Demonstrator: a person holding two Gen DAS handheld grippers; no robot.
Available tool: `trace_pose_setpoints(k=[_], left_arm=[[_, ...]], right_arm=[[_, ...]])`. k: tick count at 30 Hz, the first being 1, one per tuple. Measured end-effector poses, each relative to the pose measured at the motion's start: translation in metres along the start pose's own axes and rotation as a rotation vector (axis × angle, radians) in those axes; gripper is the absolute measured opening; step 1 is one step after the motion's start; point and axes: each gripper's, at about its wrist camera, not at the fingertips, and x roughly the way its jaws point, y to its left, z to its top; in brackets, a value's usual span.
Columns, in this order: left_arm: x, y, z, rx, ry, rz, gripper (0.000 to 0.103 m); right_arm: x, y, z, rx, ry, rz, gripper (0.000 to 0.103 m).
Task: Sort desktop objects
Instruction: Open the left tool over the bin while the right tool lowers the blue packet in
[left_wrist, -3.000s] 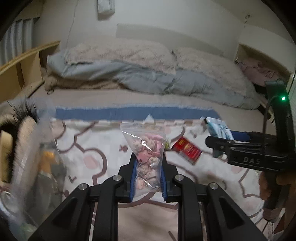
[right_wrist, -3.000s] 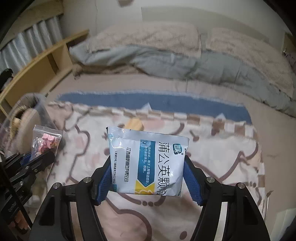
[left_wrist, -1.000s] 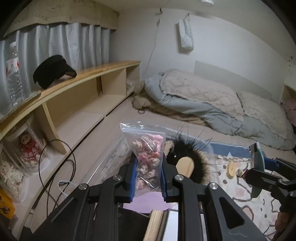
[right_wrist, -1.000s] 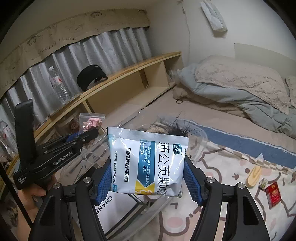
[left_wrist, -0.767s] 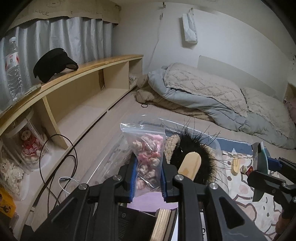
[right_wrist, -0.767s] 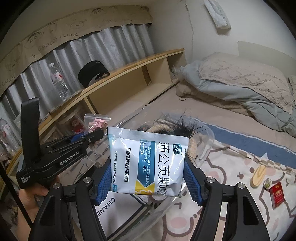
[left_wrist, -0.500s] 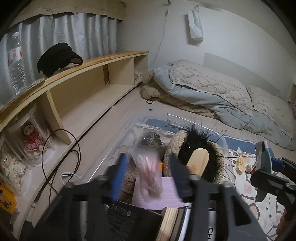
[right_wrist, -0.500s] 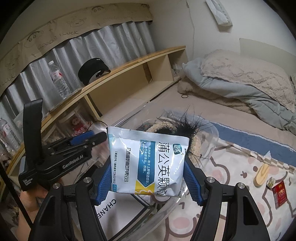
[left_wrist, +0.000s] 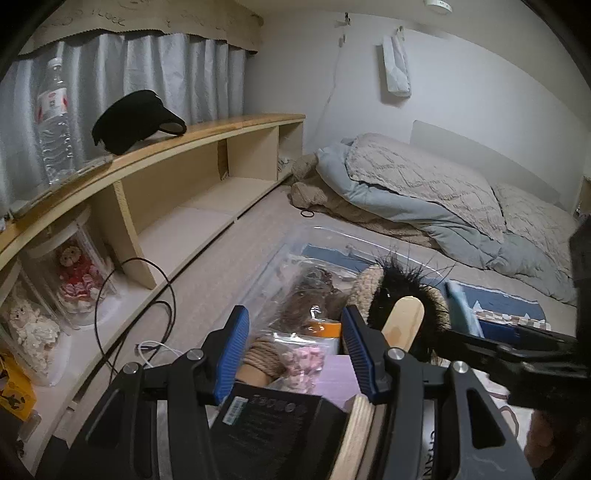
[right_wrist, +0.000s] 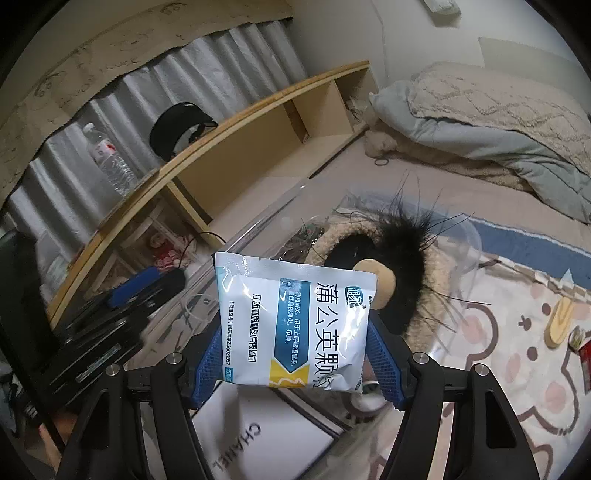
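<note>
Left hand-held gripper (left_wrist: 293, 347): jaws spread wide with nothing between the blue pads, poised over the clear bin; in the right wrist view it shows at the left edge (right_wrist: 147, 280).
Right hand-held gripper (right_wrist: 291, 363): pads pressed against both side edges of the white-and-blue sachet (right_wrist: 295, 325), which it carries upright above the near end of the bin; from the left wrist view it comes in from the right (left_wrist: 476, 332), the sachet seen edge-on (left_wrist: 460, 308).
Zip bag of pink pieces (left_wrist: 299, 363): lies loose inside the bin, below and between the left pads, touching neither; it rests beside a coil of tan rope (left_wrist: 264, 360) and partly on a lilac sheet (left_wrist: 338, 380).
Clear bin (left_wrist: 291, 243): transparent plastic tub standing on the bed, crowded with things.
Other bin contents: black fuzzy item with a cream knitted rim (right_wrist: 391, 258), a flat wooden stick (left_wrist: 404, 319) leaning against it, a dark box with a barcode label (left_wrist: 273, 421) at the near edge, a white box lettered CHANEL (right_wrist: 258, 432).
Patterned blanket (right_wrist: 517, 369): spread right of the bin; a wooden piece (right_wrist: 559, 326) and a small red packet (right_wrist: 585, 363) lie on it, well apart from the bin.
Wooden shelf (left_wrist: 166, 147): runs along the left wall, carrying a black cap (left_wrist: 133, 120) and a water bottle (left_wrist: 51, 118).
Bedding (left_wrist: 424, 192): grey-blue duvet and beige quilt heaped at the far end of the bed.
</note>
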Motion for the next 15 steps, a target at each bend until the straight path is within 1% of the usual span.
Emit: trace_pose_setpoints(k=[6,7,8,10,15], left_arm=[[-0.005,0.01,-0.005,0.006,-0.009,-0.003,0.052],[-0.005,0.011,-0.005,0.007,-0.008,-0.003,0.052],[-0.004,0.012,-0.006,0.009,-0.006,-0.002,0.052],[-0.003,0.014,-0.007,0.008,-0.002,0.0,0.052],[-0.001,0.019,-0.009,0.004,0.008,0.001,0.052]], right_arm=[[0.03,-0.001,-0.002,0.03,0.026,-0.073,0.071],[0.035,-0.002,-0.003,0.037,0.041,-0.079,0.075],[0.041,-0.003,-0.004,0.048,0.055,-0.084,0.086],[0.046,-0.005,-0.007,0.066,0.054,-0.079,0.095],[0.039,-0.004,-0.004,0.074,0.036,-0.094,0.095]])
